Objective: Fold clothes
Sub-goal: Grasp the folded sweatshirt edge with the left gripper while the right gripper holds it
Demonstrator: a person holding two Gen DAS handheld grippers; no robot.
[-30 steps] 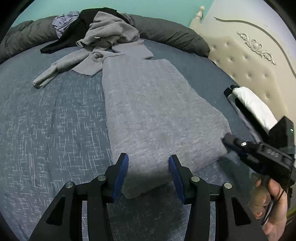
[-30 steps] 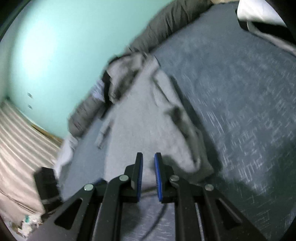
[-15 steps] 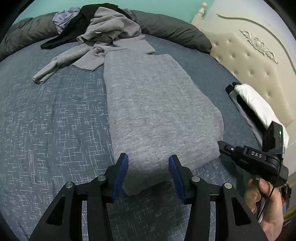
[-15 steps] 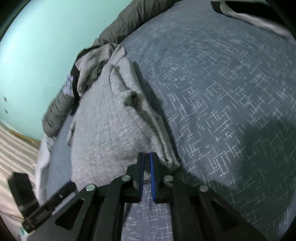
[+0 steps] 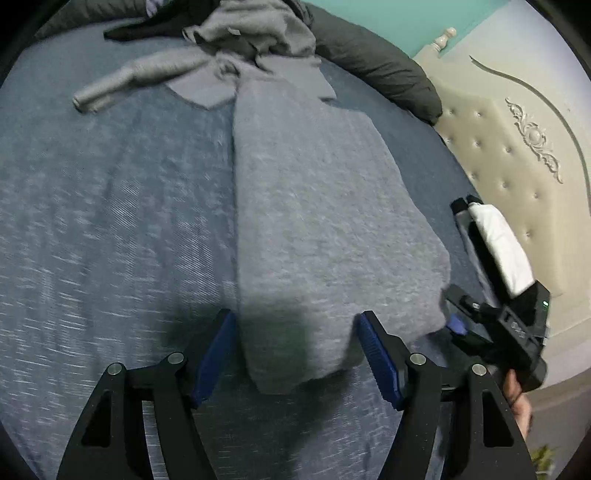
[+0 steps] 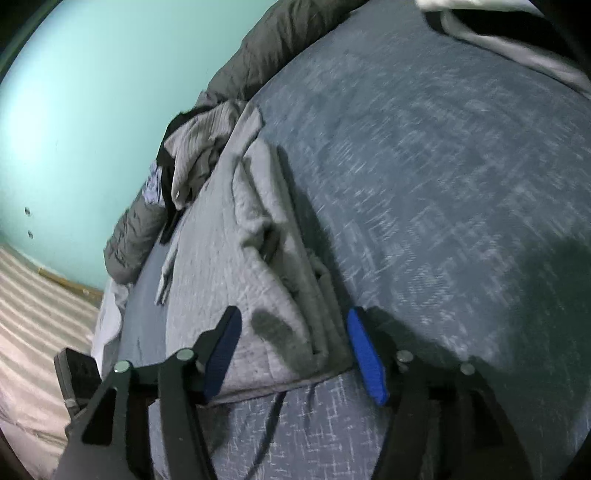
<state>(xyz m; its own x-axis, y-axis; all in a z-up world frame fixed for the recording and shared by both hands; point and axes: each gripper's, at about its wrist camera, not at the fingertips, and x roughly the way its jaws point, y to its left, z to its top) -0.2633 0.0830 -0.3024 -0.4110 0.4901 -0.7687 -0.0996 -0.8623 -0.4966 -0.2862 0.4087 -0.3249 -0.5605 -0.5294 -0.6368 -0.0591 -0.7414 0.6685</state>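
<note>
A long grey knitted garment folded lengthwise into a strip lies on the blue-grey woven bedspread, its long axis running straight away from both tongs, with the near short end just ahead of them. The left tongs are spread wide over the near left corner, holding nothing; the right tongs are likewise spread wide, straddling the layered right edge of that same end. Both hands sit about equally close, one per corner, so the near end could be taken from either side. Beyond the strip's far end a heap of loose grey and black clothes rests against the dark grey bolster. Half a second ago the right tongs were nearly closed; now they gape, and both sets have widened and crept nearer the hem
</note>
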